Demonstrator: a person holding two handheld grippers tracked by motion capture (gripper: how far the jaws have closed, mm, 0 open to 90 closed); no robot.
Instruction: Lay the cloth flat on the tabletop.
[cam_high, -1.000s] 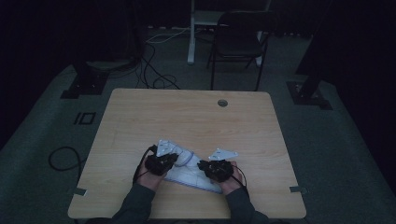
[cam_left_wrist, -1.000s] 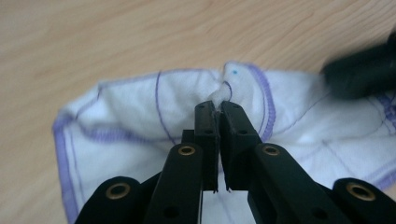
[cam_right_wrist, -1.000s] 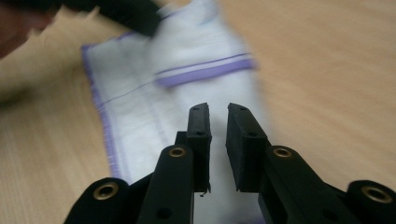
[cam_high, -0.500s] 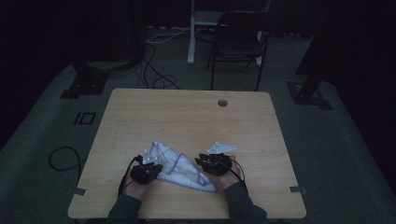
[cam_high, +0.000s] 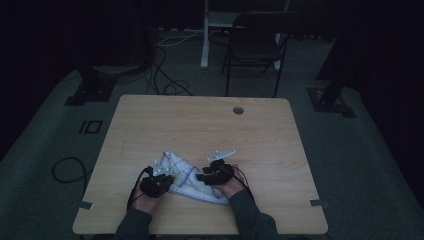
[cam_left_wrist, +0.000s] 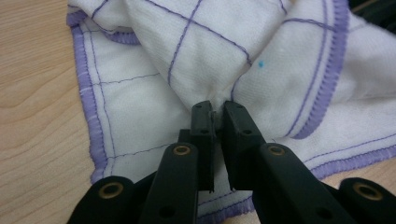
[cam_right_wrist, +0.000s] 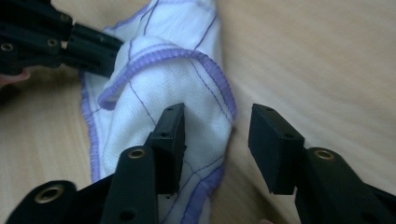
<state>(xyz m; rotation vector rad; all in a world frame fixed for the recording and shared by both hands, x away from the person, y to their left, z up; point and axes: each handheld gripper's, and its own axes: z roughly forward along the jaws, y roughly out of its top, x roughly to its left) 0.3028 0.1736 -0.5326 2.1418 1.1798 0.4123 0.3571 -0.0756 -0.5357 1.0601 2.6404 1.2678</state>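
Item: cloth (cam_left_wrist: 140, 42), white woven cotton with a thin purple grid and a thick purple overlocked hem; soft, ribbed weave, one small blue speck near the middle fold. It lay crumpled and partly folded over itself on the near middle of the table (cam_high: 200, 125), between the person's two hands.

Item: table, pale wood-grain laminate, rectangular with rounded corners, a round cable hole (cam_high: 238, 110) near its far edge.

Item: left claw (cam_left_wrist: 217, 108), matt black plastic, blocky square tips, brass-coloured rivets at the links. Its jaws stood nearly together, pinching a raised ridge of the cloth; the fabric gathered into creases that ran to the pinch. In the high view it sat at the cloth's left edge (cam_high: 156, 184).

Item: right claw (cam_right_wrist: 215, 122), same build. Its jaws stood wide apart. The left-hand tip rested against the cloth's folded, hemmed corner; the other tip hung over bare table, just clear of the hem. Nothing was gripped. In the high view it sat at the cloth's right side (cam_high: 216, 172).

Item: black folding chair (cam_high: 255, 45), beyond the table's far edge, on grey carpet.
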